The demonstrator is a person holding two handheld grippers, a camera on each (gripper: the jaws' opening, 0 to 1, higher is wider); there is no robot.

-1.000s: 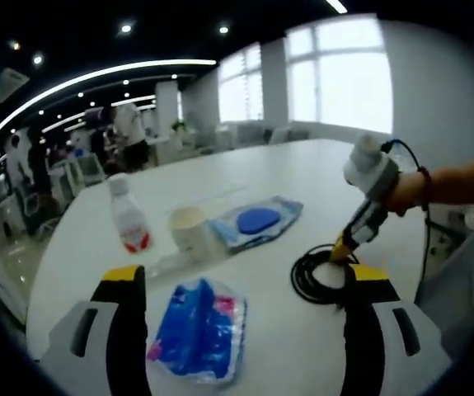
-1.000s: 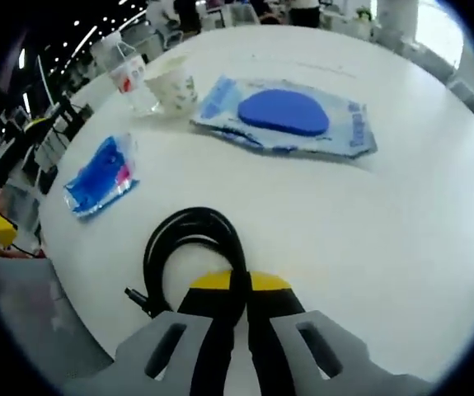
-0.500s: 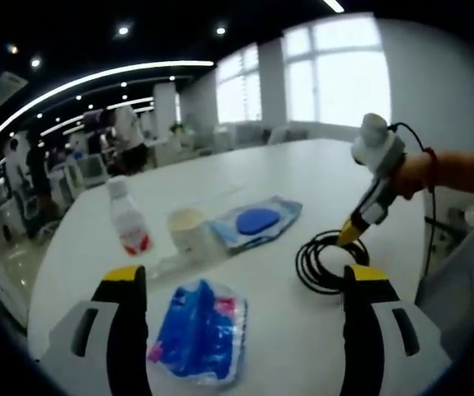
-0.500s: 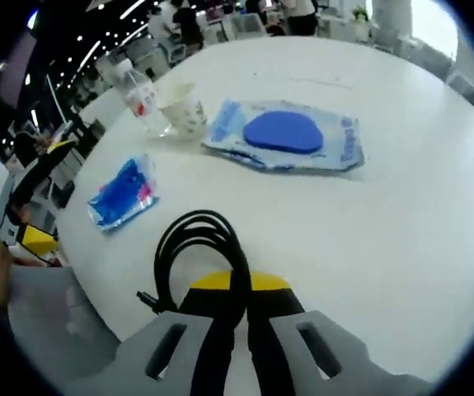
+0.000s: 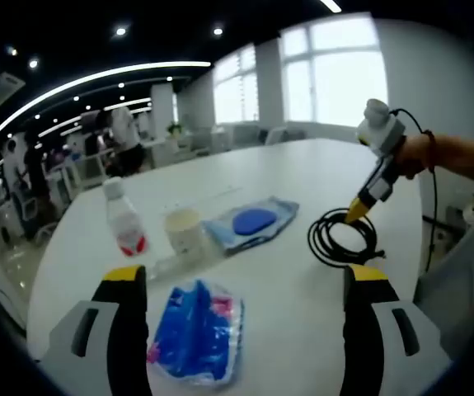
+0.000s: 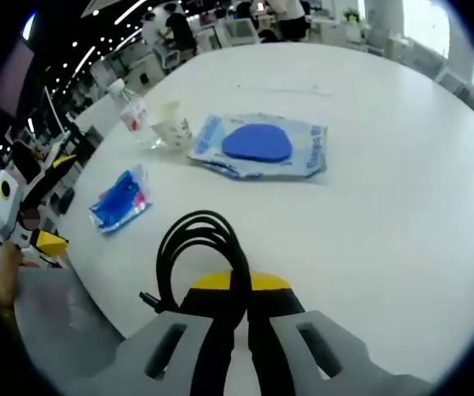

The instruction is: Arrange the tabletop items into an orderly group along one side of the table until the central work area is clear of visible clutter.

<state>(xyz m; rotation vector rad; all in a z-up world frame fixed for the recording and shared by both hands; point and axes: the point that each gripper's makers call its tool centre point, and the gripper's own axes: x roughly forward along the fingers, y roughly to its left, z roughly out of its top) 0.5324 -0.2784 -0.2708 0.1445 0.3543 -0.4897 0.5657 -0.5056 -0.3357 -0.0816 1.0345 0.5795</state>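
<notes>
Left gripper view: over the white worktop [image 5: 302, 165], the right gripper [image 5: 357, 213] has lifted the black cable coil [image 5: 341, 239], jaws clenched on it, likely carrying it sideward; left gripper [image 5: 245, 285] waits with jaws released.

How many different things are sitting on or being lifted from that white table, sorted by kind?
Plastic bottle: 1
Paper cup: 1
Clear packet with a blue pad inside: 1
Small blue and pink packet: 1
Coiled black cable, held by the right hand-held gripper: 1
Total: 5
</notes>
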